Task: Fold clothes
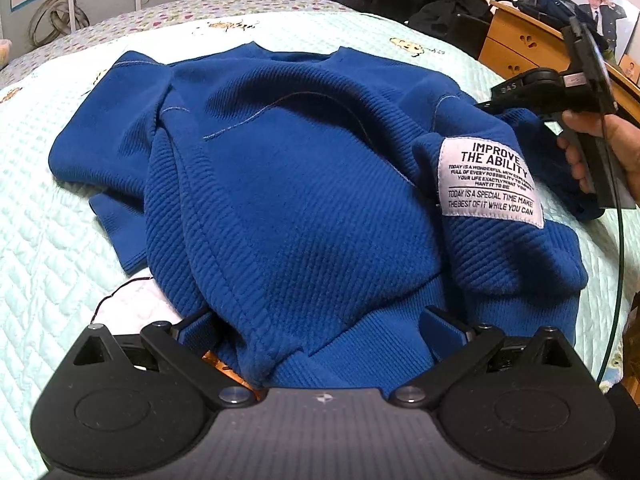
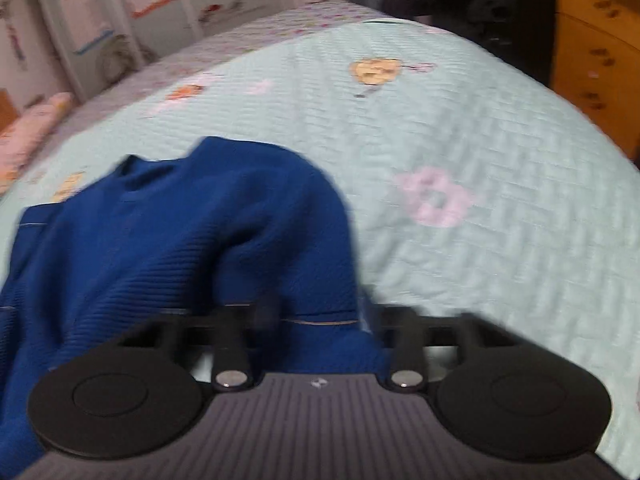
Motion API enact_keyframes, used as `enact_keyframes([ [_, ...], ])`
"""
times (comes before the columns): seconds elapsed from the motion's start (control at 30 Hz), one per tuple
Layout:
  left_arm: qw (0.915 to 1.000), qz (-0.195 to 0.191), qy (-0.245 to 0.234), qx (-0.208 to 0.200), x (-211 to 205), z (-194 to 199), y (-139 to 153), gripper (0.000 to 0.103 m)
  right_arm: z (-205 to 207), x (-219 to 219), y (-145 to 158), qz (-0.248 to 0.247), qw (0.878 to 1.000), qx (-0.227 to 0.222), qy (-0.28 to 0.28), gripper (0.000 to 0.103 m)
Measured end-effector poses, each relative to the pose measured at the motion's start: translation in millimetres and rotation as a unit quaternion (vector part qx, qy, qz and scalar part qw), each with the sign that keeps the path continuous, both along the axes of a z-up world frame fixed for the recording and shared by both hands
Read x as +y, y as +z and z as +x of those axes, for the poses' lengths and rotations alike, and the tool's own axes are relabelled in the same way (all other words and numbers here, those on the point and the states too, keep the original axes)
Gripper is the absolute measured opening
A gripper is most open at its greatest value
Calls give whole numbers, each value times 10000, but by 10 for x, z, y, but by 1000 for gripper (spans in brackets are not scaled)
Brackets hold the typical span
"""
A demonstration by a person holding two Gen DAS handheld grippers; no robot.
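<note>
Right gripper clamped on a fold of the blue sweater, jaws nearly together; view blurred. Left gripper spread wide astride the near hem, pads not pressing. Sweater lies centred on the pale quilted bed, 1 sleeve with the white patch turned in at right. Step judged: folding the right side inward. Next: lay it flat, release.

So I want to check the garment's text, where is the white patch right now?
In the left wrist view, the white patch sits on the folded-in sleeve at the right side of the blue sweater, just left of the hand holding the right gripper.
</note>
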State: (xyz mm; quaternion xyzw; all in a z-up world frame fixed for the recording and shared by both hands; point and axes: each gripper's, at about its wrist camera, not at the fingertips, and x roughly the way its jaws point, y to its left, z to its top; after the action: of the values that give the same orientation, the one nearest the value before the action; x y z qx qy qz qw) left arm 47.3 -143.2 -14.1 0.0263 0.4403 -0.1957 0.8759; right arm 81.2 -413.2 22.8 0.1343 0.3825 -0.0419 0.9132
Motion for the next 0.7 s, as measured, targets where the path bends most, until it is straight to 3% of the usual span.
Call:
enact_keyframes([
  [0.13,9999,32,55,119,-13,36,11,103,-26,199,181,-931,9951,-206,266,7],
  [0.2,9998,68,103,171,-30,50,15,103,59,286,278,-1790,9825,-320,396,7],
  [0.27,9995,147,127,232,-59,67,23,103,164,435,325,-3106,9477,-365,634,7],
  [0.33,9993,174,159,299,-72,82,30,103,294,553,289,-4293,8978,-397,900,7],
  [0.43,9988,212,199,384,-89,98,41,103,468,650,188,-5378,8370,-480,893,8],
  [0.47,9987,222,207,402,-93,99,45,103,522,687,77,-5784,8096,-433,900,16],
  [0.5,9986,231,215,420,-96,99,49,103,598,695,-71,-5981,7953,-160,975,27],
  [0.57,9984,251,232,457,-103,101,56,103,734,612,-246,-5492,8245,746,1139,33],
  [0.6,9983,247,239,477,-101,101,60,103,730,530,-234,-4928,8598,904,988,33],
  [0.67,9981,238,252,516,-97,102,69,102,592,359,-49,-3960,9155,596,375,34],
  [0.7,9981,233,256,514,-94,100,69,103,458,248,89,-3240,9454,347,92,36],
])
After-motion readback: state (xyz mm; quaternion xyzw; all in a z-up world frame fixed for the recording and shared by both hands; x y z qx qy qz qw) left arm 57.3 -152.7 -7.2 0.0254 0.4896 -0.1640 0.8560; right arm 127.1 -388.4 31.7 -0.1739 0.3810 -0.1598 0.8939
